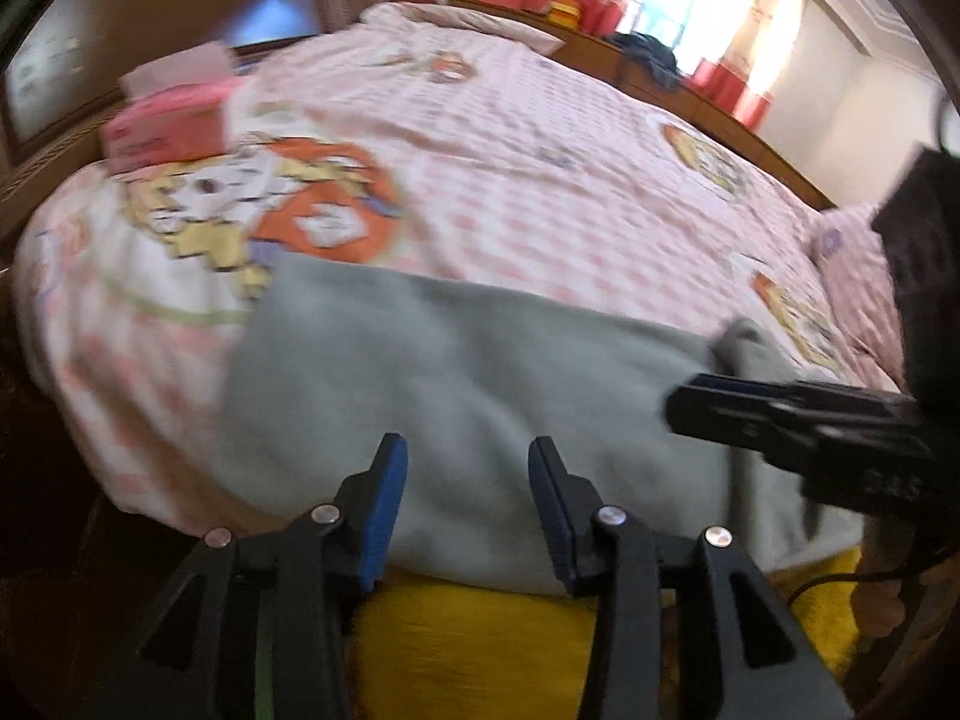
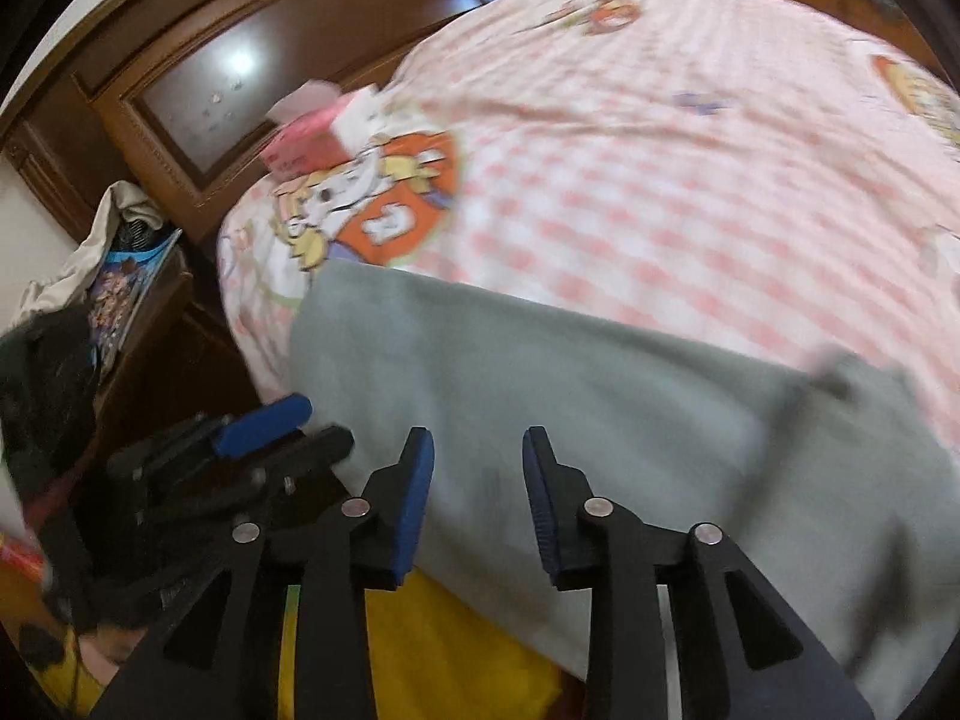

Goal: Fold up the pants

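The grey pants (image 1: 456, 372) lie flat along the near edge of the bed (image 1: 540, 168), partly overhanging it. The left tool (image 1: 468, 510) and right tool (image 2: 478, 498) both hover above the near hem, jaws spread, pinching nothing. Risk: gripping only the top layer would leave the fold uneven. Pulling nearward could drag the overhanging cloth off the bed.

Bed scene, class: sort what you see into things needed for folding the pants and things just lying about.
Needed:
grey pants
left gripper, open
right gripper, open

Lying about:
pink tissue box
picture book beside the bed
dark garment on the far ledge
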### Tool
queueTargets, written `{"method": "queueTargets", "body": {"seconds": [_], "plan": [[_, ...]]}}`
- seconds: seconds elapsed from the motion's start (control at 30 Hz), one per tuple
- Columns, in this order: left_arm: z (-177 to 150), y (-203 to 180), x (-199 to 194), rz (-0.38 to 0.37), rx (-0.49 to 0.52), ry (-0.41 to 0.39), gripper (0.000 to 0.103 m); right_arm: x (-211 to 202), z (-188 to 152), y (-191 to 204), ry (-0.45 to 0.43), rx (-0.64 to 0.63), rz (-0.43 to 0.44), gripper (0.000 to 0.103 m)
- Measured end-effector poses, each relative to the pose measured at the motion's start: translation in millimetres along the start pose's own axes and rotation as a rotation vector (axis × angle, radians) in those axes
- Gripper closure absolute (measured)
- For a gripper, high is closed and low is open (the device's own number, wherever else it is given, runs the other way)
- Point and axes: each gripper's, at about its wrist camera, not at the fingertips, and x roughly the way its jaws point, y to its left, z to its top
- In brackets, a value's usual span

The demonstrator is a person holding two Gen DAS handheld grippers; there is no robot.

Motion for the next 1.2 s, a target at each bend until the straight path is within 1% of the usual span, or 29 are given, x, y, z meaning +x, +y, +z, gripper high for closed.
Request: {"method": "queueTargets", "body": {"seconds": [0.03, 0.07, 0.13, 0.17, 0.23, 0.27, 0.43, 0.53, 0.6, 0.67, 0.77, 0.87, 0.97, 1.1, 1.13, 1.2], "plan": [[0, -11, 1, -0.018, 0.017, 0.006, 0.059, -10, -5, -6, -0.006, 0.009, -0.019, 0.069], [0, -25, 2, -0.035, 0.037, 0.011, 0.058, -29, -17, -21, -0.023, 0.029, -0.054, 0.068], [0, -50, 4, -0.066, 0.075, 0.024, 0.057, -52, -34, -42, -0.041, 0.059, -0.101, 0.066], [0, -60, 6, -0.079, 0.089, 0.030, 0.056, -68, -46, -57, -0.054, 0.088, -0.142, 0.065], [2, -86, 10, -0.117, 0.119, 0.045, 0.056, -86, -61, -77, -0.064, 0.133, -0.189, 0.063], [3, -97, 12, -0.138, 0.127, 0.055, 0.056, -97, -73, -93, -0.072, 0.170, -0.216, 0.062], [7, -148, 22, -0.219, 0.137, 0.107, 0.055, -116, -109, -152, -0.081, 0.319, -0.309, 0.062], [7, -181, 27, -0.271, 0.157, 0.134, 0.055, -118, -126, -171, -0.078, 0.364, -0.353, 0.062], [6, -201, 32, -0.293, 0.167, 0.151, 0.052, -119, -137, -183, -0.079, 0.394, -0.357, 0.062], [5, -222, 41, -0.309, 0.177, 0.164, 0.042, -119, -145, -192, -0.084, 0.415, -0.350, 0.062], [5, -245, 57, -0.334, 0.176, 0.185, 0.041, -119, -153, -199, -0.091, 0.429, -0.348, 0.062], [8, -259, 71, -0.349, 0.156, 0.196, 0.040, -117, -159, -202, -0.095, 0.438, -0.340, 0.062], [12, -269, 81, -0.329, 0.153, 0.179, 0.039, -116, -164, -208, -0.099, 0.449, -0.332, 0.062], [15, -275, 94, -0.305, 0.136, 0.188, 0.040, -116, -168, -214, -0.110, 0.464, -0.308, 0.062], [15, -275, 95, -0.309, 0.134, 0.187, 0.041, -116, -168, -214, -0.114, 0.466, -0.304, 0.062], [14, -274, 95, -0.329, 0.133, 0.176, 0.071, -115, -169, -214, -0.116, 0.465, -0.303, 0.062]]}}
